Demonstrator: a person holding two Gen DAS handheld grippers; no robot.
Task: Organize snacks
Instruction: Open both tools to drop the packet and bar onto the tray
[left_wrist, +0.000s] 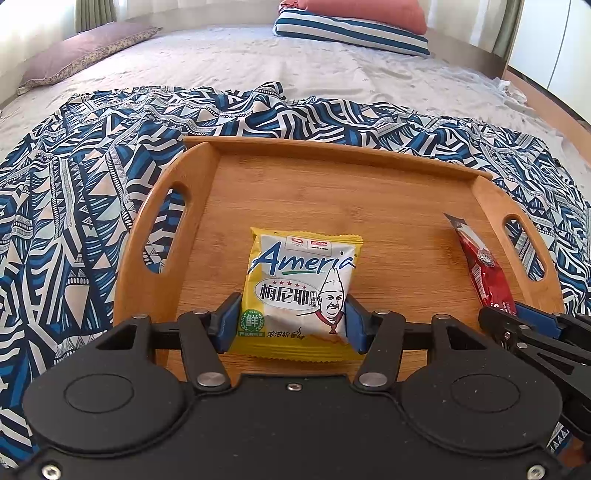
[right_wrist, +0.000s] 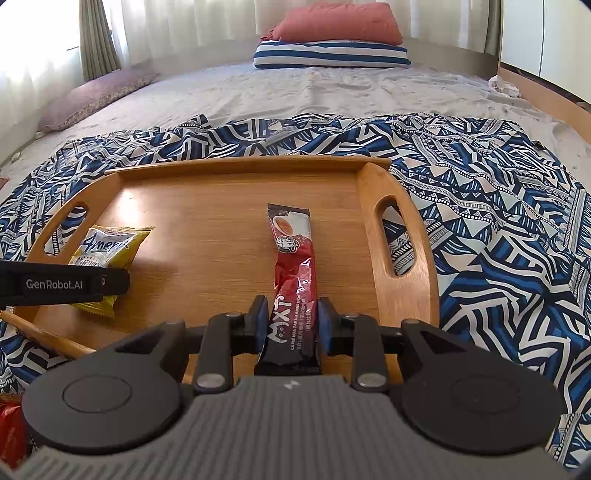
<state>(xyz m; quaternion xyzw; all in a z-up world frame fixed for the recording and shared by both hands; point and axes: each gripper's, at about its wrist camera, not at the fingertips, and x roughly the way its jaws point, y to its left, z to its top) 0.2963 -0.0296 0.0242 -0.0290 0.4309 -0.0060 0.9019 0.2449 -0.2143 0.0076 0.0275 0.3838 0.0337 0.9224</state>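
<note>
A wooden tray (left_wrist: 332, 184) with handle slots lies on a blue patterned cloth on a bed. My left gripper (left_wrist: 291, 321) is shut on a yellow and white snack packet (left_wrist: 301, 280) that rests on the tray's near middle. My right gripper (right_wrist: 291, 321) is shut on a long red and black sachet (right_wrist: 293, 273) that lies along the tray's right side. The sachet also shows in the left wrist view (left_wrist: 484, 266), with the right gripper's fingers (left_wrist: 517, 325) at its near end. The yellow packet shows in the right wrist view (right_wrist: 107, 251), partly behind the left gripper's body (right_wrist: 62, 284).
The patterned cloth (left_wrist: 74, 203) surrounds the tray (right_wrist: 229, 206). A striped pillow (right_wrist: 332, 55) with a red pillow (right_wrist: 340, 26) on top lies at the head of the bed. A purple pillow (left_wrist: 81, 51) lies far left. A red packet (right_wrist: 11, 432) shows at the lower left.
</note>
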